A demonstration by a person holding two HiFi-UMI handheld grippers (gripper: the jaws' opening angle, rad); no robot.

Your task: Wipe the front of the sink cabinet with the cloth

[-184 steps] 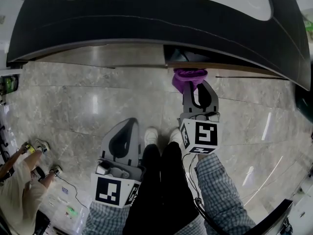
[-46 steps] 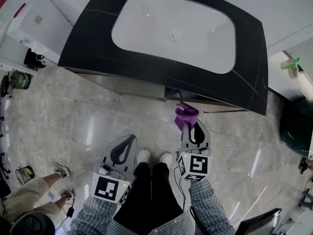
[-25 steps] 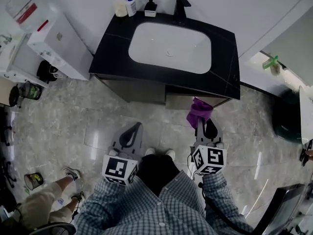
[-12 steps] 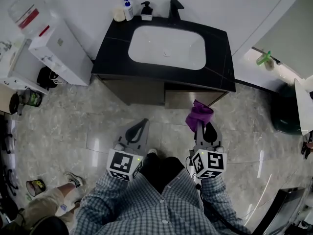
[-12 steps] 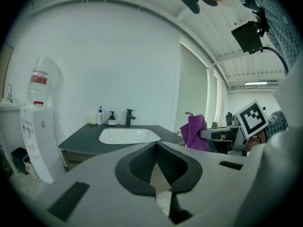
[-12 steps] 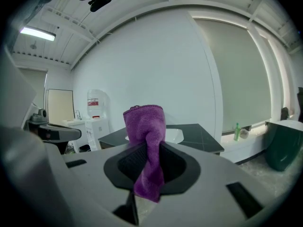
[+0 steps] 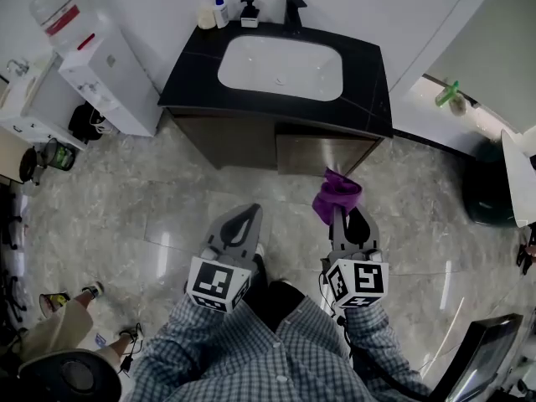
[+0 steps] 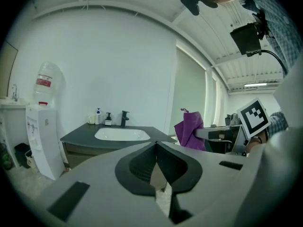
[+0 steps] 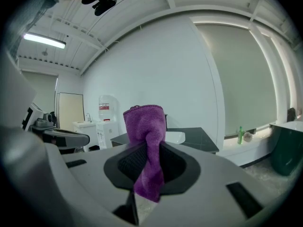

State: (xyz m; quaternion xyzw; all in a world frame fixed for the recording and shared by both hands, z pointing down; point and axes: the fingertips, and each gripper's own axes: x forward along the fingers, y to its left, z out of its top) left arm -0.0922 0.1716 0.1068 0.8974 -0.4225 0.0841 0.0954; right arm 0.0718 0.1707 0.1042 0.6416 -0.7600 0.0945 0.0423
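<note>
The sink cabinet [image 7: 276, 147] stands against the far wall, brown-fronted under a black counter with a white basin [image 7: 280, 57]. My right gripper [image 7: 338, 210] is shut on a purple cloth [image 7: 335, 196], held in the air over the floor a short way in front of the cabinet's right part. In the right gripper view the cloth [image 9: 147, 145] bulges up between the jaws and hangs down in front. My left gripper [image 7: 248, 213] is shut and holds nothing, beside the right one, well short of the cabinet [image 8: 80, 150].
Soap bottles [image 7: 222, 8] and a black tap [image 7: 291, 11] stand at the counter's back. A white water dispenser [image 7: 100, 65] stands left of the cabinet, a dark bin [image 7: 486, 195] at the right. Another person crouches at lower left [image 7: 59, 342]. Marble floor lies between me and the cabinet.
The view has pulled back from the cabinet: seconds ago the cloth was at the cabinet front under the counter edge, now both grippers are farther from it. The cloth stays held.
</note>
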